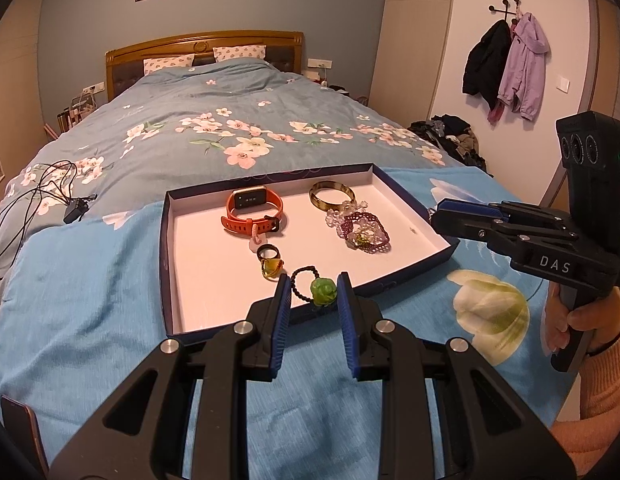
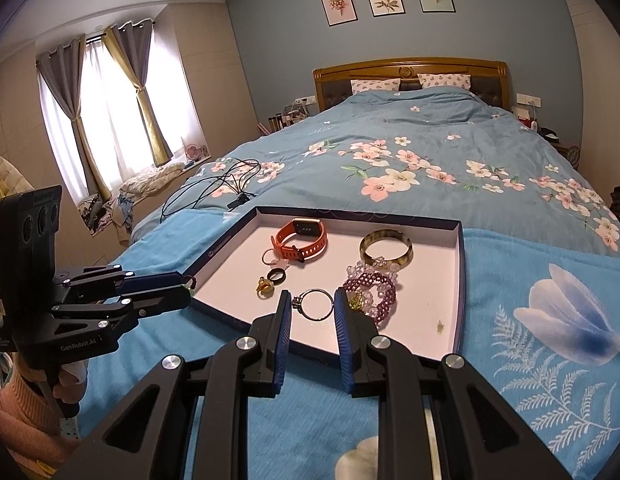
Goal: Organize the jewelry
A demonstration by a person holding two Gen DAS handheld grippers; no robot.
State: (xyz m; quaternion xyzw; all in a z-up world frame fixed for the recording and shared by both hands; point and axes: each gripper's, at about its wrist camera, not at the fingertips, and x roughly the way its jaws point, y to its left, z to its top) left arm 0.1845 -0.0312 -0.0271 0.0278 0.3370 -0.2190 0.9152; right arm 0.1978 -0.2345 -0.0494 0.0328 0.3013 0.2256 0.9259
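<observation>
**Two Rings Held Over the Jewelry Tray**

The left gripper [image 1: 314,294] pinched a black beaded ring with a green stone [image 1: 318,291]. The right gripper [image 2: 312,307] pinched a silver ring [image 2: 316,305]. Both hung over the near edge of the white, navy-rimmed tray [image 2: 456,280], which held an orange watch [image 1: 253,212] and a bangle [image 2: 386,249]. The tray lay on a blue floral bedspread [image 1: 89,280]. The grippers read "DAS" and "GenRobot.AI".

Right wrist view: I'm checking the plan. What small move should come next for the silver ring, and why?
Probably lower the silver ring onto bare tray floor beside the black ring, then open. The right gripper is shut on it above the tray's near edge, and the black ring lies close ahead.
</observation>
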